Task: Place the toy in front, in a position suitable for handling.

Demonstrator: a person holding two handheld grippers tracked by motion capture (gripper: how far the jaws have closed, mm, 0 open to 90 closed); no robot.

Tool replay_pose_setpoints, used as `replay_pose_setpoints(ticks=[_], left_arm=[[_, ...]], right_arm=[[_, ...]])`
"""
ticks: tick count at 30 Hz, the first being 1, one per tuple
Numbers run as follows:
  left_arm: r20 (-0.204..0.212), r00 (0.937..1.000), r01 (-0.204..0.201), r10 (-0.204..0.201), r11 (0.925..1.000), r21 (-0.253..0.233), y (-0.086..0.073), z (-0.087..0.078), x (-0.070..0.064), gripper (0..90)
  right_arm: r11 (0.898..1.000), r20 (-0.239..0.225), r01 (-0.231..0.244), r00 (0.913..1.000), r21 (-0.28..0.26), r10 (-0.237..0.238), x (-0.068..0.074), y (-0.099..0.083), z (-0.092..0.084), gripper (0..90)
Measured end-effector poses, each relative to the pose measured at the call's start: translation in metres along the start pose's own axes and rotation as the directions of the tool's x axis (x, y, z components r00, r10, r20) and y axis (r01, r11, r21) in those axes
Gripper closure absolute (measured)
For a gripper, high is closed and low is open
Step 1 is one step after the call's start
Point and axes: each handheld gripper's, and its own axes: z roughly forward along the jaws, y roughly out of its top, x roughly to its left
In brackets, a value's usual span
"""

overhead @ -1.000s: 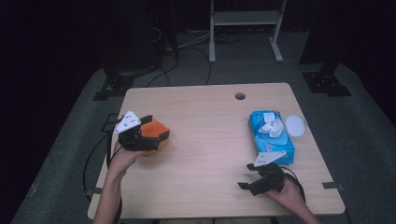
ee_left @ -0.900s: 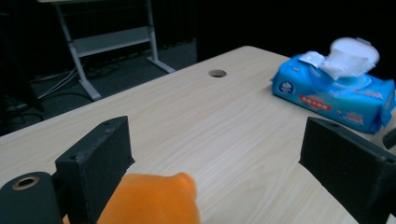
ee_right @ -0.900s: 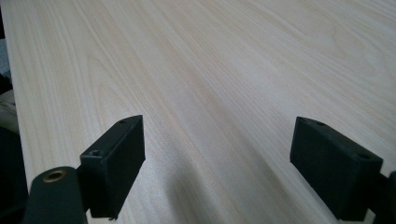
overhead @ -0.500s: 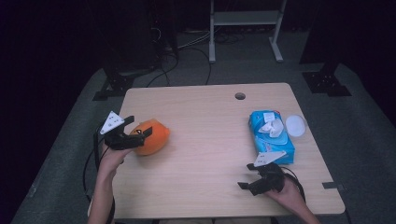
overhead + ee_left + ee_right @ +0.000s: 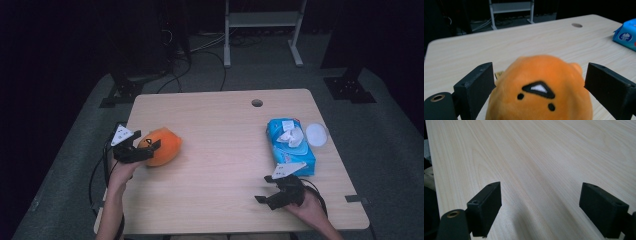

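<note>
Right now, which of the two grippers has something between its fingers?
The left gripper: its open fingers flank the orange plush toy. The right gripper, near the blue wipes pack, has bare table between its fingers.

A dim recording lab or studio, with one lit table standing among equipment

A pale wooden table with a round cable hole is sitting on grey floor matting, lit from above while the surroundings are fading into black. Black cables are trailing across the floor behind it, past dark stand bases and a white metal frame. A person is working the table with a handheld left gripper and right gripper, each carrying a cable and a grey marker plate.
</note>
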Motion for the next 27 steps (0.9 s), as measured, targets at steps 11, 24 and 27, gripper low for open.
replay_pose_setpoints(ticks=[11,24,27], left_arm=[[0.014,0.9999,0.002,-0.003,0.9989,0.047,-0.018,0.013,0.001,9.1],[0.04,0.9989,0.02,-0.022,0.9975,0.068,-0.022,0.01,0.006,26.0],[0.043,0.9989,0.015,-0.018,0.9975,0.069,-0.021,0.009,0.005,30.7]], right_arm=[[1.0,-0.002,0.011,0.9999,0.003,-0.011,0.001,0.0,0.0,17.1],[1.0,-0.007,0.019,0.9998,0.015,-0.019,0.002,0.001,0.003,17.2],[1.0,-0.008,0.019,0.9998,0.016,-0.019,0.003,0.001,0.003,17.2]])
